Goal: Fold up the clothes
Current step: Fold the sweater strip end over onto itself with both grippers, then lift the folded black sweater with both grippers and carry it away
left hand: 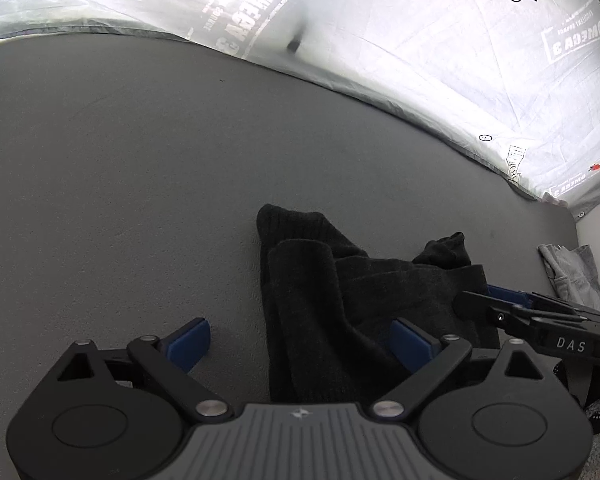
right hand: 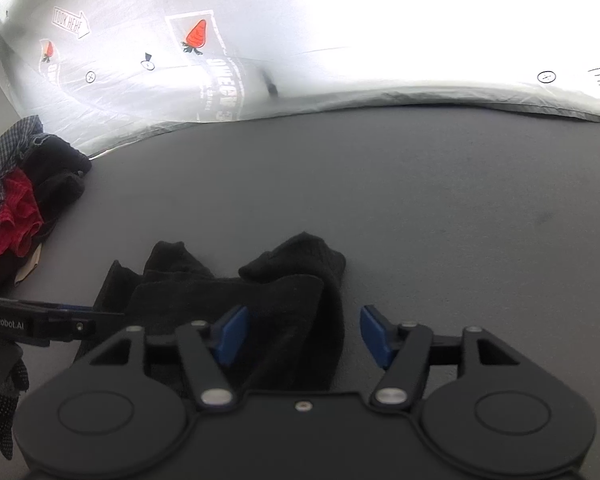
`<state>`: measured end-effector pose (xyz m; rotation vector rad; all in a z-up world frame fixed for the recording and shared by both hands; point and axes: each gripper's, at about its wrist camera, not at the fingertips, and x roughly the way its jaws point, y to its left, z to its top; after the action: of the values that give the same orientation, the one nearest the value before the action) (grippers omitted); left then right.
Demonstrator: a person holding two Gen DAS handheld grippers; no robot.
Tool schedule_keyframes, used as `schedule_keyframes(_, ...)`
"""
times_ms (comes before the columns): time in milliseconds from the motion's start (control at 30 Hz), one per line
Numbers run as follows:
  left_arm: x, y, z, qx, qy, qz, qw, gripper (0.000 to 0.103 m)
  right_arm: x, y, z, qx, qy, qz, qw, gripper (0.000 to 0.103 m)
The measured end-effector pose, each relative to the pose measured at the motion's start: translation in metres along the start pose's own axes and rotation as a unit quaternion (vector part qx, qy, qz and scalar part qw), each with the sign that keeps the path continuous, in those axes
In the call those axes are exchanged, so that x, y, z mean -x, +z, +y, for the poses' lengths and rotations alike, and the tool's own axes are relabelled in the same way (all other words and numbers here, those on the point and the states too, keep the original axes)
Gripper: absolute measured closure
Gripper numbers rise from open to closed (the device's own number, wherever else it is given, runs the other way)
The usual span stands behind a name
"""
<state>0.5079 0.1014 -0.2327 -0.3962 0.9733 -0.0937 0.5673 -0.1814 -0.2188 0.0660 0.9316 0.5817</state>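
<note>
A: Item one, your left gripper (left hand: pixel 300 344). State?

B: Jaws wide apart, blue pads (left hand: pixel 190 342) on either side. Nothing is clamped. The left pad sits over bare table; the right pad lies over the black garment's edge, and I cannot tell whether it touches the cloth.

A: Item two, your right gripper (right hand: pixel 304 334).

B: Jaws apart as well, gripping nothing. The garment's right end lies between and under the pads; the left pad (right hand: pixel 230 334) is over the cloth, the right pad over bare table. In the left wrist view that gripper (left hand: pixel 540 320) comes in from the right, low over the same cloth.

A: Item three, the task's thing.

B: One black knitted garment (left hand: pixel 340 300), loose on the grey table (left hand: pixel 120 180), lying directly ahead of both your grippers. It is partly doubled over, with a rolled fold along the top and two rounded ends sticking up behind. From the right wrist it spans the centre (right hand: pixel 260 300).

A: Other stock?

B: A pile of clothes (right hand: pixel 16 200) at the table's left edge, checked, red and black pieces, well apart from the black garment. A grey cloth (left hand: pixel 572 276) at the far right. Behind the table, a pale printed sheet (left hand: pixel 420 60) with strawberry marks and lettering.
</note>
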Motion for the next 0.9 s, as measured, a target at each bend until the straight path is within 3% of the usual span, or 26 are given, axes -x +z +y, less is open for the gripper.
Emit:
schedule_keyframes(167,-0.005,0.004,0.000,-0.005,-0.011,-0.018,0.9998,0.008,-0.015,-0.003,0.001,0.008,0.006,-0.003,1.000,0.027)
schedule_keyframes(333,-0.016,0.017,-0.002,-0.011,-0.026,-0.034,0.9990,0.024,-0.026,-0.003,0.002,-0.004,0.008,-0.017,1.000,0.027)
schedule_keyframes(367,-0.019,0.020,-0.002,-0.010,-0.031,-0.038,0.9988,0.026,-0.028,-0.002,0.003,-0.003,0.008,-0.019,1.000,0.033)
schedule_keyframes(400,-0.022,0.023,-0.001,-0.008,-0.035,-0.041,0.9985,0.033,-0.029,-0.002,0.003,-0.001,0.011,-0.021,1.000,0.040)
schedule_keyframes(467,-0.025,0.026,0.001,0.001,-0.030,-0.046,0.9985,0.057,-0.030,-0.001,0.007,0.001,0.016,-0.024,1.000,0.063)
schedule_keyframes(500,-0.027,0.027,0.003,0.008,-0.025,-0.047,0.9985,0.079,-0.030,0.000,0.010,0.003,0.015,-0.024,1.000,0.070)
schedule_keyframes(533,-0.028,0.029,0.005,0.016,-0.021,-0.047,0.9985,0.088,-0.030,0.000,0.013,0.005,0.014,-0.025,1.000,0.083)
schedule_keyframes(700,0.000,0.020,0.004,0.050,-0.045,-0.072,0.9951,0.092,-0.006,-0.003,0.041,0.084,-0.032,-0.054,0.994,0.090)
schedule_keyframes(900,0.055,0.005,-0.023,0.038,-0.081,-0.121,0.9886,0.092,0.056,-0.005,0.060,0.057,-0.057,-0.114,0.990,0.091)
